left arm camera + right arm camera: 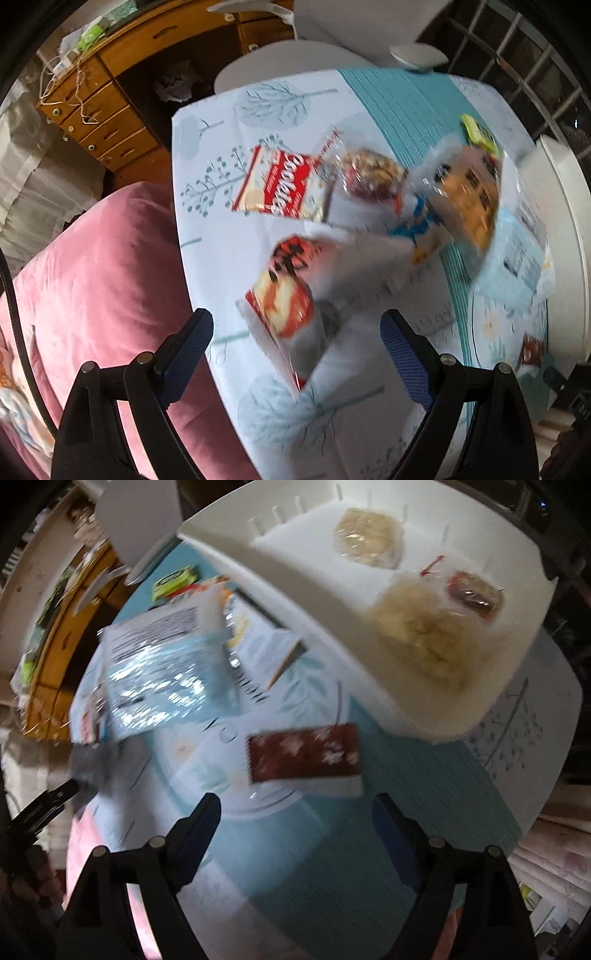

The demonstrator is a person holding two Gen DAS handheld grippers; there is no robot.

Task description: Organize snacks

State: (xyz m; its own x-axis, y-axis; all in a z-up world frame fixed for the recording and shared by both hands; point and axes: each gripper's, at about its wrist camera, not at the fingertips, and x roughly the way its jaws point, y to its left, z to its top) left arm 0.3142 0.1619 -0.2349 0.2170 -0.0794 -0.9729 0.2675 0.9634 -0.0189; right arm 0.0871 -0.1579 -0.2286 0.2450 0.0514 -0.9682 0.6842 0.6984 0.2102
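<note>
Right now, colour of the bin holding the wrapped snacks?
White bin; clearest in the right wrist view.

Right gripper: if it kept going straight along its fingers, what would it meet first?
Most likely the brown snack packet with white star shapes, lying flat on the table just ahead of the open right gripper. Blur makes depth uncertain; it might land on the teal striped cloth just short of it.

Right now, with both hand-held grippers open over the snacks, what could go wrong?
1. The left hand-held gripper hovers over a red snack packet overlapping its neighbours; it may grab two.
2. The brown packet below the right hand-held gripper lies flat and may slide away.
</note>
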